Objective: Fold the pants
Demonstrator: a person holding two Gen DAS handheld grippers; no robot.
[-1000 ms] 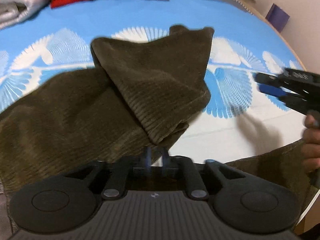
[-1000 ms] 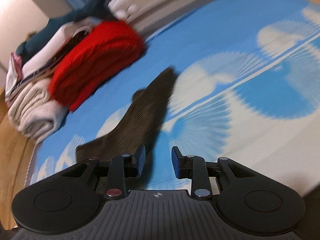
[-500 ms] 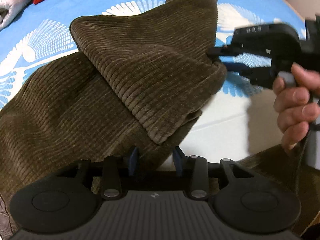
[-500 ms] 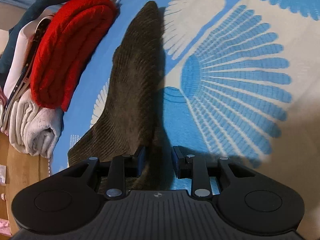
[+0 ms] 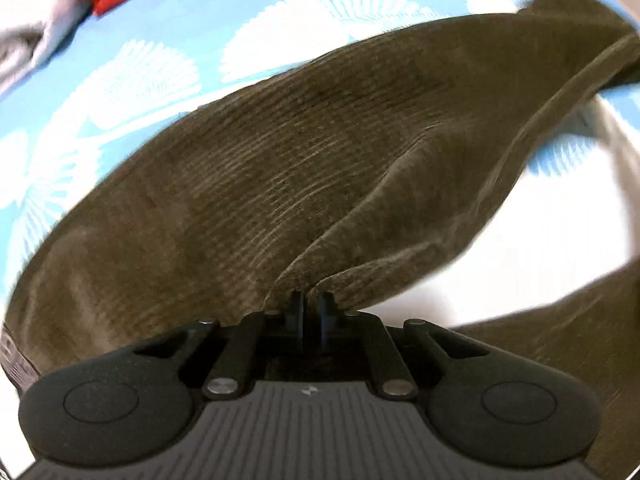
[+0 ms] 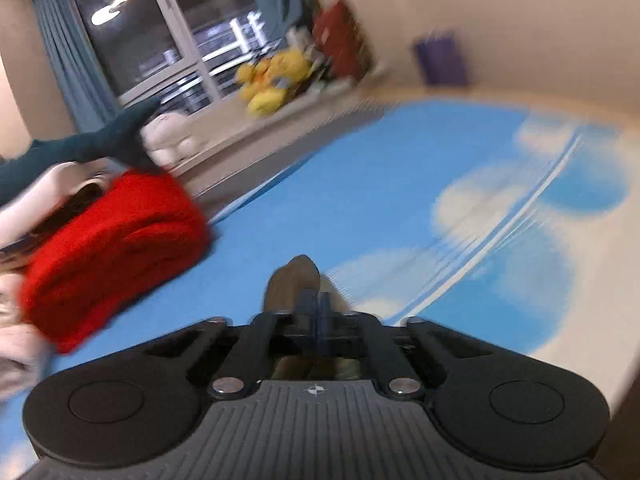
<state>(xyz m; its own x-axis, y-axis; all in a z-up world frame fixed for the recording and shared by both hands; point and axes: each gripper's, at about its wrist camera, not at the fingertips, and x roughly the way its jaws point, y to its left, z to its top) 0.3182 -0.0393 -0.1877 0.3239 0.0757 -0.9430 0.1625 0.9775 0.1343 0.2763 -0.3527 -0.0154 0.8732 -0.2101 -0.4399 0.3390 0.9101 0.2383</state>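
Left wrist: left gripper [image 5: 309, 307] jaws just closed, pinching a fold of the olive-brown corduroy pants [image 5: 320, 152]; the leg's long axis runs from the jaws up-right over the blue-and-white patterned bedsheet [image 5: 168, 32].

Right wrist: right gripper [image 6: 314, 307] jaws just closed on the pants' edge [image 6: 294, 280], cloth poking ahead of the tips. Red folded knit [image 6: 116, 248] left of the jaws, blurred.

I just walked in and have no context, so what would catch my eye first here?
The brown corduroy pants sprawl across the blue-and-white patterned bedspread, a fold pinched in the left gripper. The right gripper is also shut on a bit of the brown cloth. A bright red folded knit sits on the bedspread at the left of the right wrist view.
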